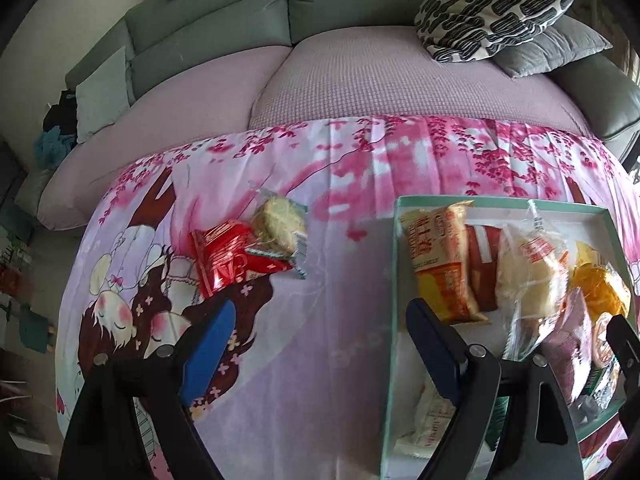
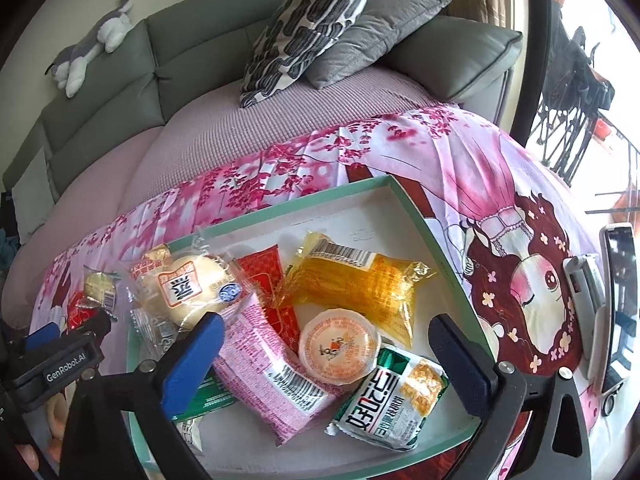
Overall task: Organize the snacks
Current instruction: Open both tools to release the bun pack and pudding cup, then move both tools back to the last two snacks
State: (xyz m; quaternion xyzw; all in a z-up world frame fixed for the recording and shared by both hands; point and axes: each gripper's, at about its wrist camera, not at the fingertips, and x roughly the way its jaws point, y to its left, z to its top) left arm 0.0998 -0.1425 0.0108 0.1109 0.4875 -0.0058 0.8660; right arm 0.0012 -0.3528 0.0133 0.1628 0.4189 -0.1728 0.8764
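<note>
A mint-rimmed tray (image 2: 416, 208) lies on the pink printed cloth (image 1: 304, 400) and holds several wrapped snacks: a yellow packet (image 2: 360, 284), a bun in clear wrap (image 2: 192, 288), a pink packet (image 2: 272, 372), a jelly cup (image 2: 340, 346) and a green-and-white packet (image 2: 392, 404). My right gripper (image 2: 328, 356) hangs open over the jelly cup and pink packet, its pads touching nothing. Left of the tray, a red packet (image 1: 224, 256) and a round cake in clear wrap (image 1: 280, 224) lie on the cloth. My left gripper (image 1: 320, 344) stands open just short of them, its right finger over the tray's left rim.
A phone on a stand (image 2: 616, 312) sits on the cloth to the right of the tray. Behind the cloth runs a sofa seat with two cushions (image 2: 308, 28) and a plush toy (image 2: 92, 48) on the backrest. A window with railings is at far right.
</note>
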